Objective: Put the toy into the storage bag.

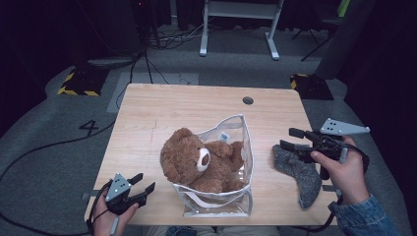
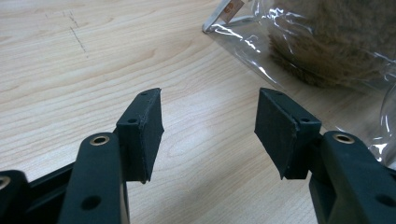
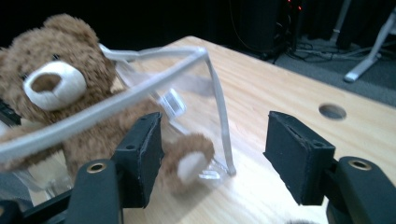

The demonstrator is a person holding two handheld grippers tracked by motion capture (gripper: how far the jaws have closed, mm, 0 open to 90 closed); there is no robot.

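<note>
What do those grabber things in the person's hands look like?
Each is black with two flat-ended jaws. The left gripper and right gripper both carry a grey three-cornered plate with small holes. Brass-coloured rings sit on the jaw arms, and black cables trail off. A blue denim sleeve covers the right arm.

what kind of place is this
Probably a lab or recording studio: a light wooden table stands on grey carpet amid trailing black cables, yellow-and-black hazard-striped floor plates and a white desk frame.
</note>
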